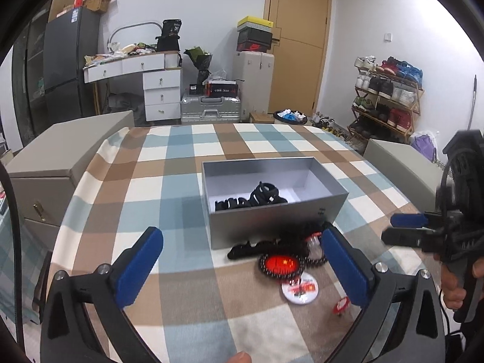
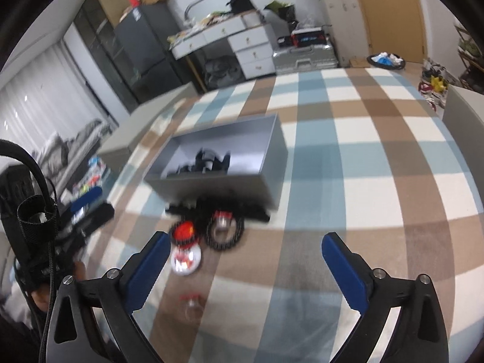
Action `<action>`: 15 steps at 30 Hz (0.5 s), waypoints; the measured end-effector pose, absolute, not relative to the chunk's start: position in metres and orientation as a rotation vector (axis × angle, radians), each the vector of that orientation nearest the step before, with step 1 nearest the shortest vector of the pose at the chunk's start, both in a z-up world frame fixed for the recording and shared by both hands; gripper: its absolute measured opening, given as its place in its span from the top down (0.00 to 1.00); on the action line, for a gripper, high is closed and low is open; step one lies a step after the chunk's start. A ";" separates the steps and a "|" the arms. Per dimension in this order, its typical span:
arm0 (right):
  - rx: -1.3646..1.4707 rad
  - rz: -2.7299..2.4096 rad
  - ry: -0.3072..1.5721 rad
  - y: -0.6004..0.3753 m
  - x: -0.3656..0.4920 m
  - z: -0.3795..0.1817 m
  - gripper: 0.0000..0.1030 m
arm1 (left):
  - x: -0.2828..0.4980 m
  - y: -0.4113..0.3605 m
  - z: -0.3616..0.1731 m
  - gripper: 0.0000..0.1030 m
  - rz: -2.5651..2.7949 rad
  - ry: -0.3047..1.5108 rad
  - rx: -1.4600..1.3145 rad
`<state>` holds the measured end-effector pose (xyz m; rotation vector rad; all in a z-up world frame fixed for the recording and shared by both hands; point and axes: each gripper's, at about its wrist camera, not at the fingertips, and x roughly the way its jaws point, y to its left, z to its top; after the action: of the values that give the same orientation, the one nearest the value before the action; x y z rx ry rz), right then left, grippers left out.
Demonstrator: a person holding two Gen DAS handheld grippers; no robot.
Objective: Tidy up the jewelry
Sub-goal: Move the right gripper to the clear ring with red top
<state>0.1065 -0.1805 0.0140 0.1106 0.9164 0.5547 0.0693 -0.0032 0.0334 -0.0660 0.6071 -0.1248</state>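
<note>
An open grey box point(image 1: 272, 224) stands on the checked tablecloth and holds black jewelry point(image 1: 257, 199). In front of it lies a pile: black bead strands point(image 1: 251, 248), a red beaded piece point(image 1: 281, 264), a round white badge point(image 1: 299, 290) and a small red item point(image 1: 340, 305). My left gripper point(image 1: 242, 257) is open and empty, just short of the pile. My right gripper point(image 2: 245, 257) is open and empty, with the pile point(image 2: 224, 227) ahead to its left. The box point(image 2: 217, 187) shows blurred in the right wrist view. The right gripper also shows at the right edge of the left wrist view point(image 1: 402, 230).
Grey cabinets point(image 1: 54, 175) stand to the left and right point(image 1: 402, 166) of the table. Beyond the table's far edge are white drawers point(image 1: 160, 93), suitcases point(image 1: 211, 107), a shoe rack point(image 1: 387, 99) and a door point(image 1: 298, 42).
</note>
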 end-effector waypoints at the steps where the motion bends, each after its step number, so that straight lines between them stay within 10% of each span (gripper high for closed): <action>1: 0.078 0.564 0.927 -0.176 0.101 0.010 0.02 | 0.068 -0.003 0.032 0.01 -0.126 0.610 -0.071; 7: 0.045 0.639 0.963 -0.166 0.080 -0.004 0.04 | 0.058 -0.002 0.020 0.01 -0.133 0.644 -0.090; 15: 0.014 0.747 1.037 -0.137 0.071 -0.018 0.34 | 0.048 0.005 0.003 0.01 -0.108 0.695 -0.129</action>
<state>0.0709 -0.1374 -0.0176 0.0138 1.0366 0.7473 0.0482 0.0046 0.0031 -0.1295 0.6946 -0.1078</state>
